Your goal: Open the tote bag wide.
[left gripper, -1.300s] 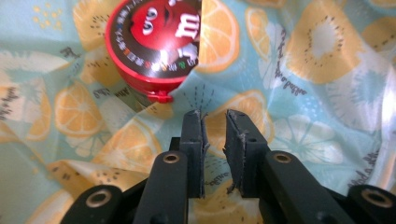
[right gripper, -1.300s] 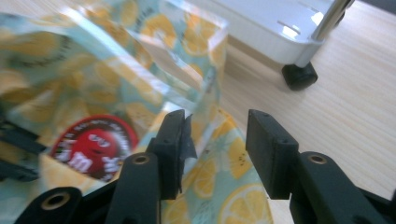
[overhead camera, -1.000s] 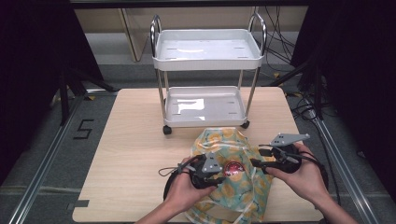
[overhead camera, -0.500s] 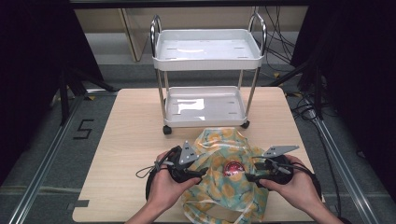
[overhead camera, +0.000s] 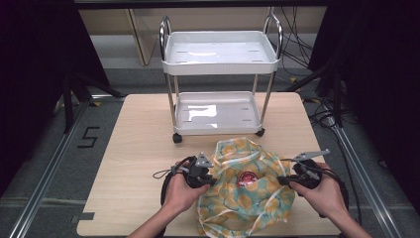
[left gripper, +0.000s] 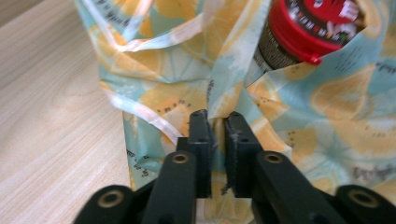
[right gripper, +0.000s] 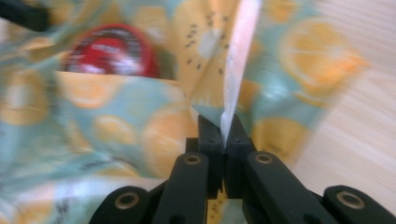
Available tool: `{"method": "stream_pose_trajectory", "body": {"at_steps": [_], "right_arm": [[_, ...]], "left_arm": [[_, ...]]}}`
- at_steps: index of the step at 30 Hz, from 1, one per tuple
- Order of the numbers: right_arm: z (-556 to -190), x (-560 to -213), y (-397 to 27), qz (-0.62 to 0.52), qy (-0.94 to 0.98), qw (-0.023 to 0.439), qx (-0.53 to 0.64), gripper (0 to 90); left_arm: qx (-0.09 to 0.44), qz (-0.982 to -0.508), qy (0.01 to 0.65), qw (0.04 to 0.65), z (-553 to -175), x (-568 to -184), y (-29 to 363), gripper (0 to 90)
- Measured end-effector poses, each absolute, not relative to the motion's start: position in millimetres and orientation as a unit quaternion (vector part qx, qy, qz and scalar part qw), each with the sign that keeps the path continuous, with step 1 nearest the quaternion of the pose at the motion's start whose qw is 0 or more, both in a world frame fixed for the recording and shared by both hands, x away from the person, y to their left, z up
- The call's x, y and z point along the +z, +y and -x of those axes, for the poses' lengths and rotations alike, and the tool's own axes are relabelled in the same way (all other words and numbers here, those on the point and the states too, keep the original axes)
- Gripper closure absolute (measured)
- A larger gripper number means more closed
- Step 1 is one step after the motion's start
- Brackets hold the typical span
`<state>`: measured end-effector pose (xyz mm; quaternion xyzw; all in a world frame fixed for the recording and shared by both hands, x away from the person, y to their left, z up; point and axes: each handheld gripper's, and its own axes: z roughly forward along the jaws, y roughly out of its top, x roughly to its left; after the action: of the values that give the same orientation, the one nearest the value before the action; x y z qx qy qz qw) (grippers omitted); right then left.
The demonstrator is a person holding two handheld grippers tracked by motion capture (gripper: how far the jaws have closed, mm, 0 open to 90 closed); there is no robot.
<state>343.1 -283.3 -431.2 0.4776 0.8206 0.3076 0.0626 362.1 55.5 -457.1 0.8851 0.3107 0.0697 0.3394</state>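
A plastic bag (overhead camera: 247,203) printed with lemon slices lies on the near part of the table, its mouth spread wide. Inside it stands a red-lidded jar (overhead camera: 246,178). My left gripper (overhead camera: 210,181) is at the bag's left edge. Its jaws have just been closing and now pinch a fold of the bag (left gripper: 327,102), with the jar (left gripper: 303,28) just beyond. My right gripper (overhead camera: 281,181) is at the bag's right edge. Its jaws have also just closed, on a pale strip (right gripper: 238,60) of the bag (right gripper: 116,135), and the jar (right gripper: 112,51) shows blurred to the left.
A white two-tier cart (overhead camera: 218,54) on castors stands at the back of the wooden table (overhead camera: 133,148), both of its trays bare. Cables trail off the right side. Bare tabletop lies to the left of the bag.
Both grippers have moved apart and down to the bag's two sides. Their jaws have closed on the fabric. The bag's mouth is spread wider and the jar's red lid shows.
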Motion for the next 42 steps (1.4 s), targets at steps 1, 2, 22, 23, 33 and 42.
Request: {"method": "stream_pose_trajectory", "body": {"at_steps": [1,2,22,23,33,42], "right_arm": [[-343.1,-431.2,-283.3,-0.478,0.821,0.063,0.308,89.4],[-343.6,-431.4,-288.3,-0.488,0.816,0.064,0.304,89.5],[-342.2,-446.0,-324.5,-0.524,0.809,0.085,0.252,73.0],[-342.2,-446.0,-324.5,-0.524,0.809,0.085,0.252,73.0],[-337.1,-417.4,-307.1,-0.436,0.827,0.161,0.318,52.5],[-341.3,-400.4,-293.5,-0.383,0.836,0.197,0.341,52.8]], "left_arm": [[0.07,-0.885,0.311,0.339,-362.1,-457.1,55.5,84.7],[0.071,-0.885,0.309,0.34,-362.8,-458.8,55.4,84.7],[0.116,-0.882,0.314,0.332,-380.9,-461.1,56.3,76.1],[0.119,-0.883,0.306,0.336,-379.8,-458.7,55.5,76.1],[0.156,-0.873,0.25,0.389,-353.1,-427.6,42.8,53.4],[0.164,-0.866,0.224,0.416,-338.5,-410.6,33.2,50.9]]}}
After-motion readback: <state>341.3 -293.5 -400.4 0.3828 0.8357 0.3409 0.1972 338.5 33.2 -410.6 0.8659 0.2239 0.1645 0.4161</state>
